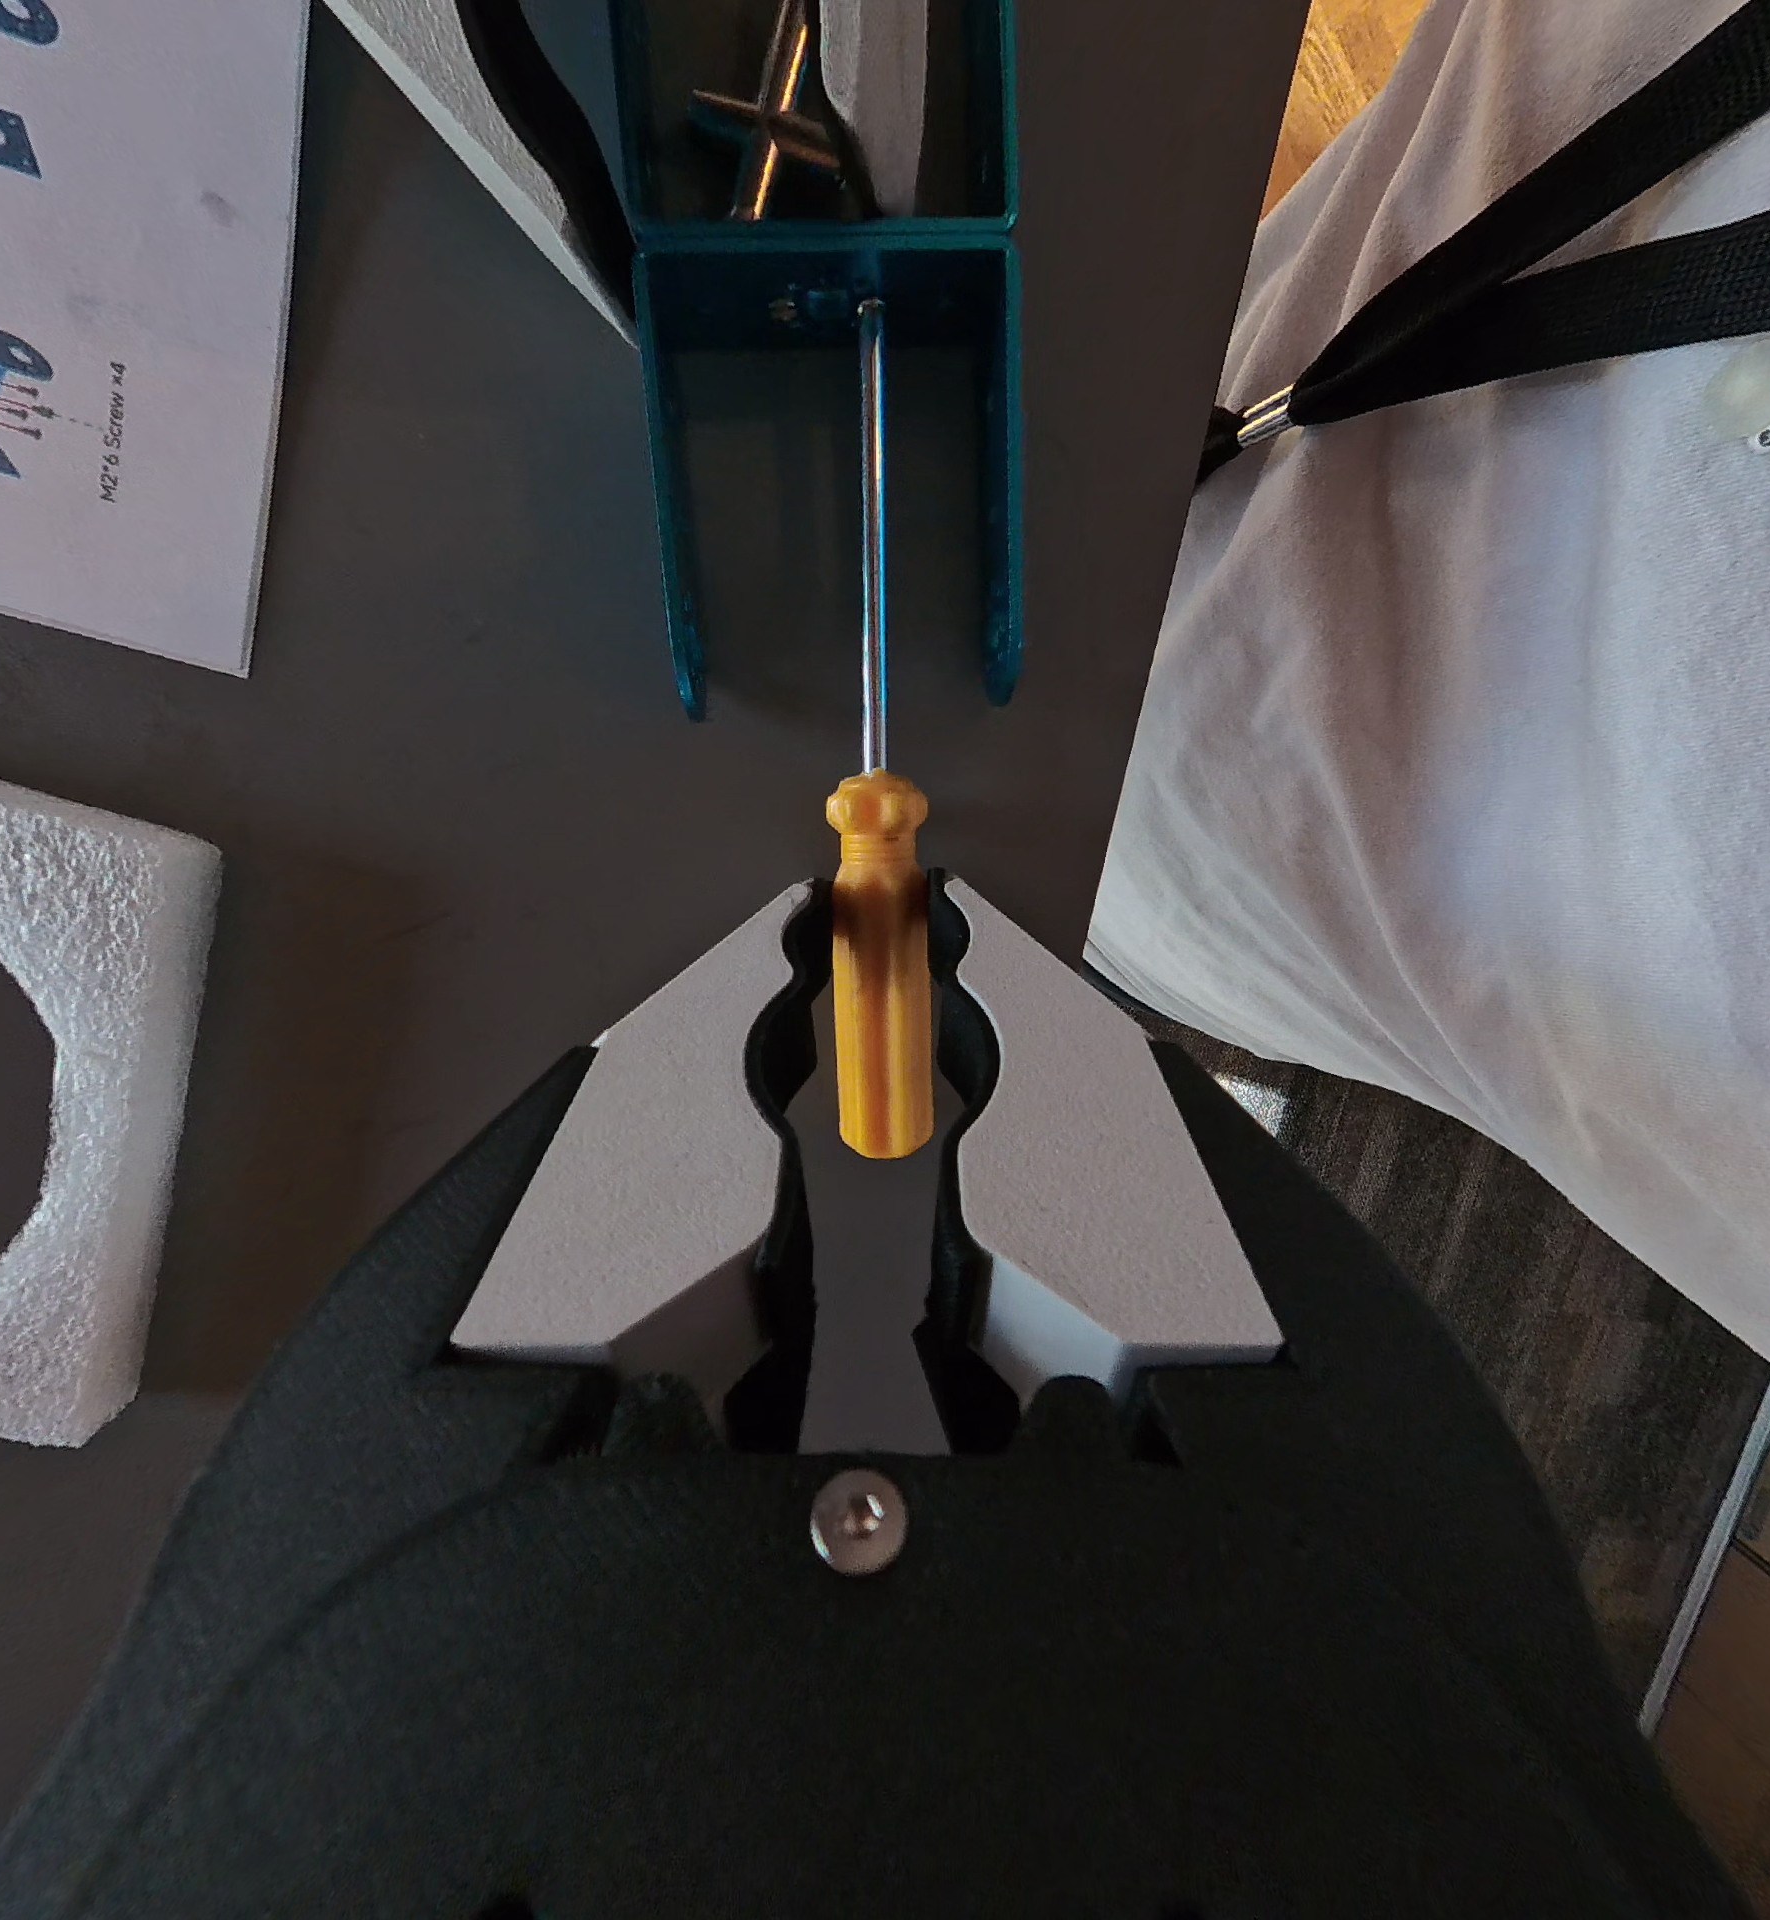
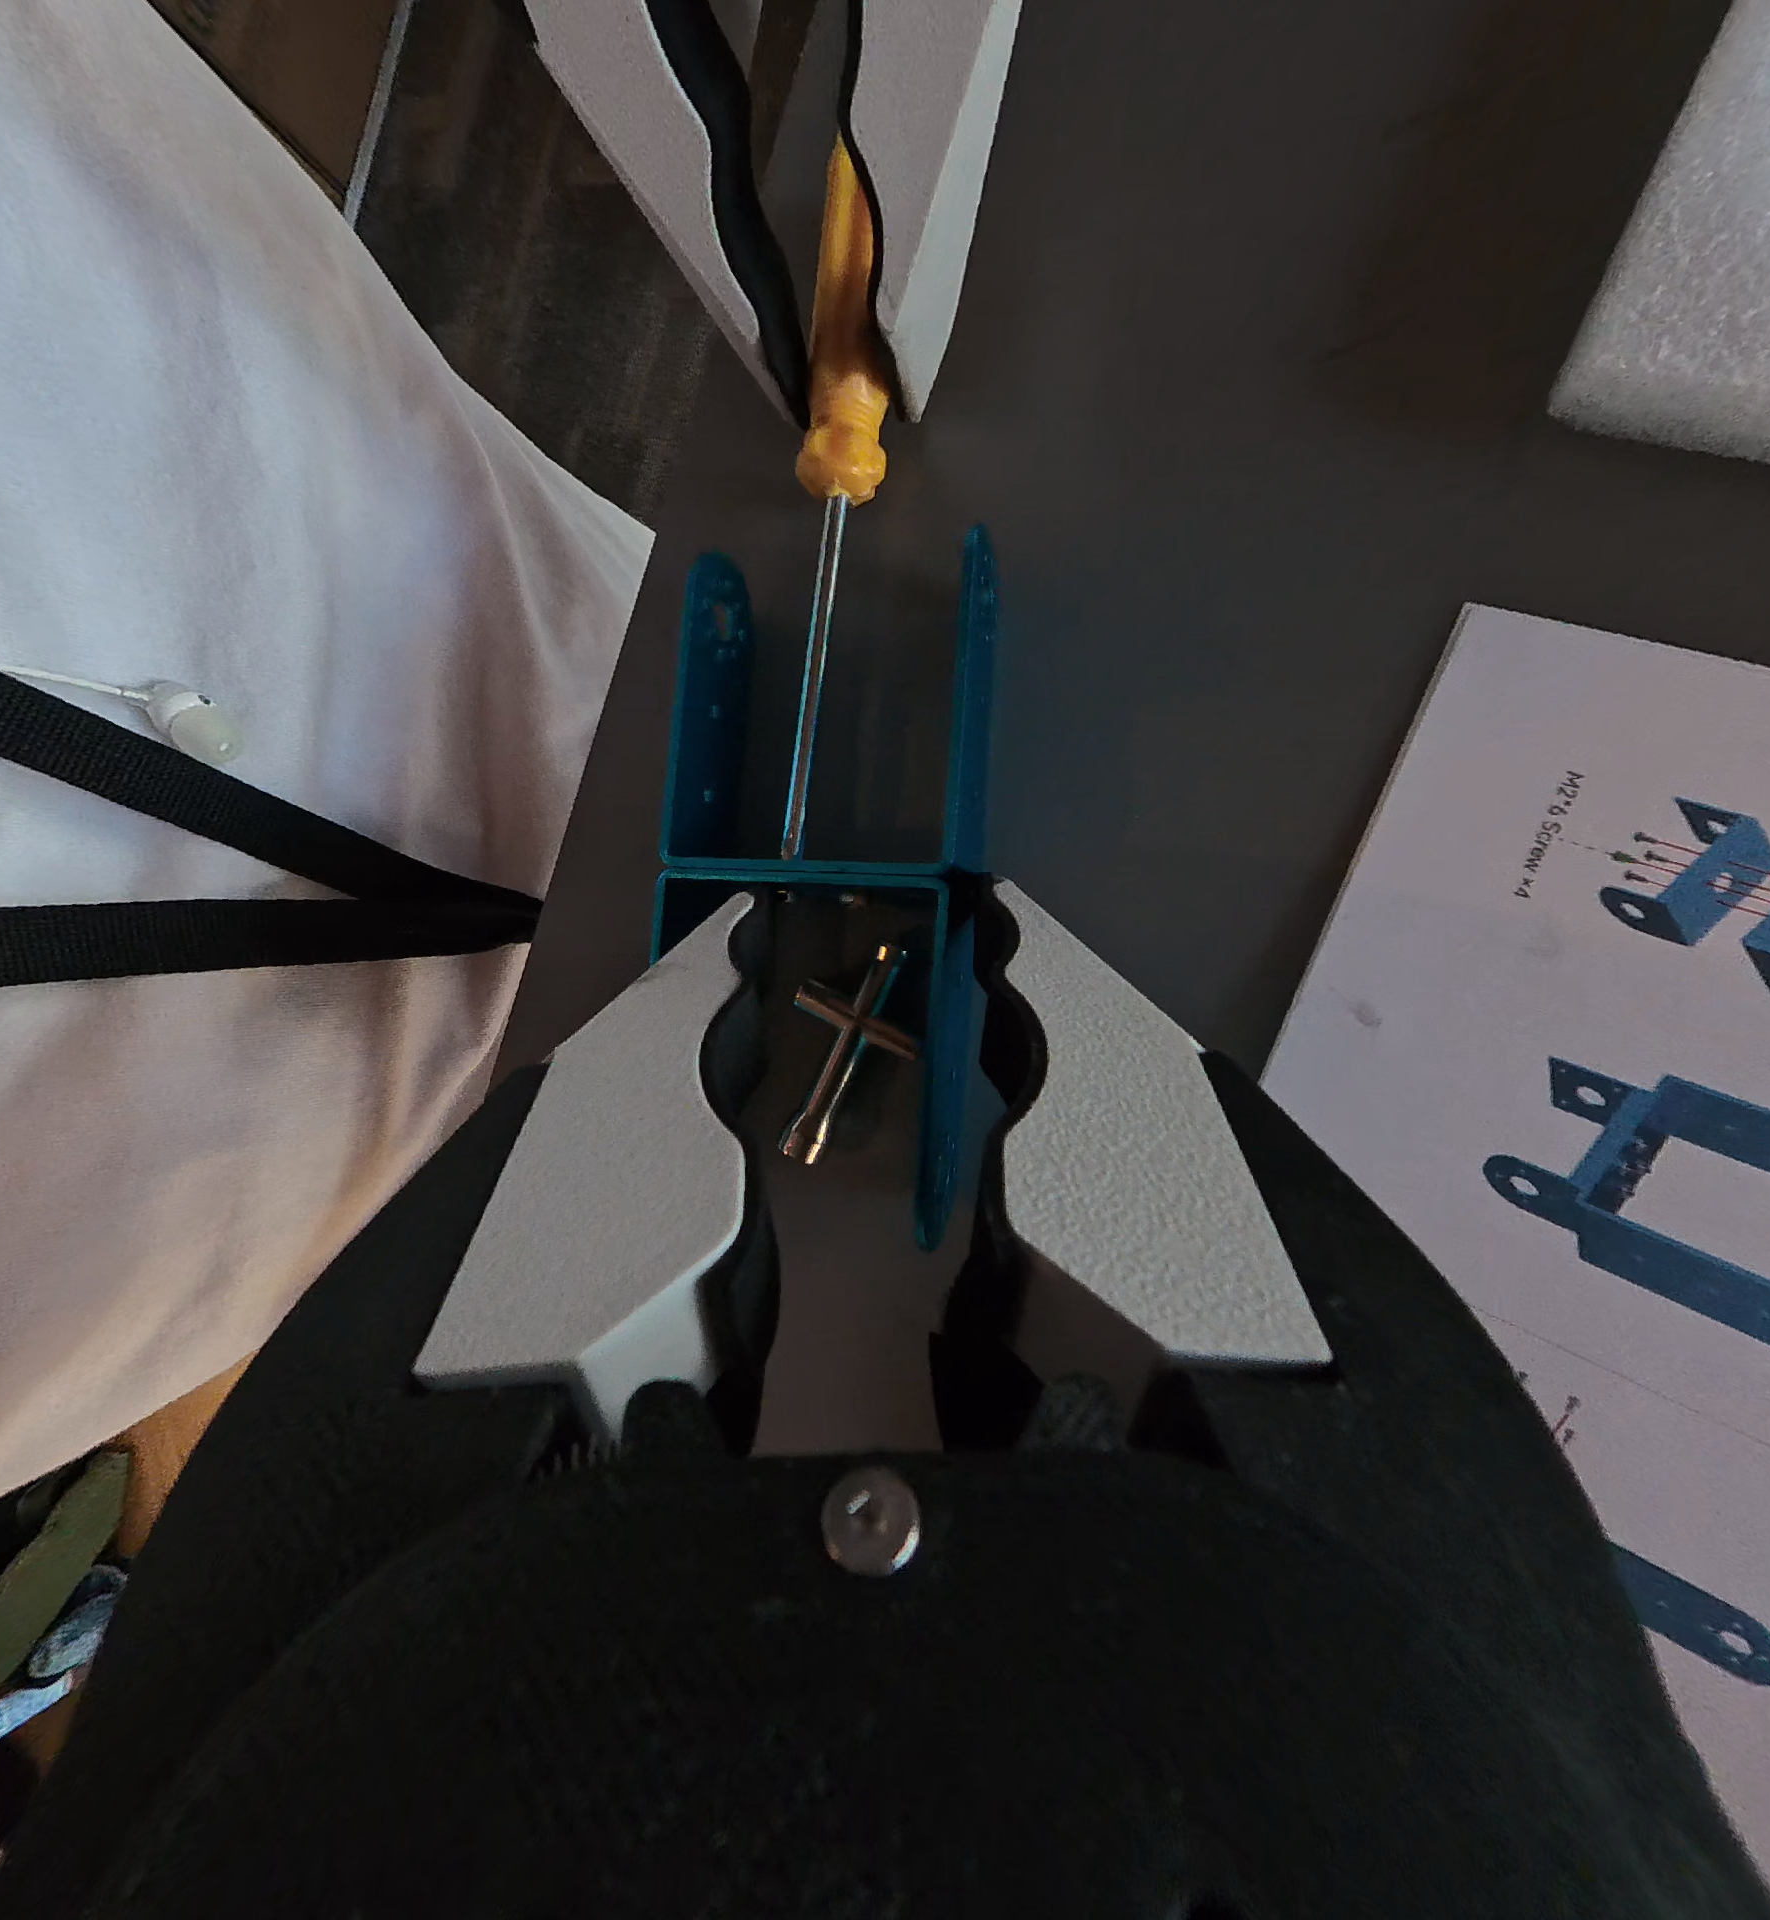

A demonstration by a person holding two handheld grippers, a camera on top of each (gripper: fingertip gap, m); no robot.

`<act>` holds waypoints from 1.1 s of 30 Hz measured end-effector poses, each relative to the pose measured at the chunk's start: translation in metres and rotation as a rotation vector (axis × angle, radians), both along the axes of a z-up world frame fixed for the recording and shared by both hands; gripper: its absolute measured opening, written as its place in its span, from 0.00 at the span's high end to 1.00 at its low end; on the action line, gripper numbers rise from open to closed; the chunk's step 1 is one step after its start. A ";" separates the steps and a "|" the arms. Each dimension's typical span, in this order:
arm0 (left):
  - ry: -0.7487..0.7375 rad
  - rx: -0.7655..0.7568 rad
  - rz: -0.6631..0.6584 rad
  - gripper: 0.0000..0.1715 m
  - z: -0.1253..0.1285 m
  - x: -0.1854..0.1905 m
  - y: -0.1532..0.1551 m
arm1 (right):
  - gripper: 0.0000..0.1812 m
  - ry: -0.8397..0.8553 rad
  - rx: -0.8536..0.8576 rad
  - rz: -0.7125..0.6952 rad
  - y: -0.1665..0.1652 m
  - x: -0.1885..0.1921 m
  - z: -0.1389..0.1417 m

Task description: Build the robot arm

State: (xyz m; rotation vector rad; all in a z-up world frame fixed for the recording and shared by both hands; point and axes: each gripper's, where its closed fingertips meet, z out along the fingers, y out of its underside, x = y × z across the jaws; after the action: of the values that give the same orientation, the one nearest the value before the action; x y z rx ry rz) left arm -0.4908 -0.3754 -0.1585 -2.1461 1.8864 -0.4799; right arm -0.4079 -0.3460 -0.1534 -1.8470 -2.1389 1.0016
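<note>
My left gripper (image 1: 879, 894) is shut on the yellow handle of a screwdriver (image 1: 881, 1039). Its metal shaft runs between the walls of a blue U-shaped bracket (image 1: 673, 468), and the tip meets the bracket's back plate beside a small screw (image 1: 787, 309). A second blue bracket (image 2: 948, 1091) stands back to back with it. My right gripper (image 2: 865, 899) is closed around that one, its right wall against my pad. A silver cross-shaped wrench (image 2: 850, 1039) lies inside it, between my fingers. The screwdriver (image 2: 839, 447) and first bracket (image 2: 969, 707) show ahead in the right wrist view.
A printed instruction sheet (image 1: 102, 312) (image 2: 1535, 1039) and a white foam block (image 1: 50, 1039) (image 2: 1743, 260) lie on the dark grey table (image 1: 445, 727). A person in a white shirt with black straps (image 1: 1483, 727) (image 2: 185, 520) is at the table's edge. My left tips are roughly 12 cm from the white foam block (image 2: 1743, 260). It turns up in the left wrist view (image 1: 82, 939) as well.
</note>
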 end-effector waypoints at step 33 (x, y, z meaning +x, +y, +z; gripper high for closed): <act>0.004 -0.018 0.003 0.90 -0.002 0.000 -0.001 | 0.80 -0.016 -0.056 -0.028 -0.002 0.000 0.001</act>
State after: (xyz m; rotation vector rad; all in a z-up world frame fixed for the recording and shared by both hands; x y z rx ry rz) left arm -0.4905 -0.3762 -0.1605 -2.1618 1.8880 -0.4945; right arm -0.4077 -0.3479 -0.1526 -1.9110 -2.1078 1.0551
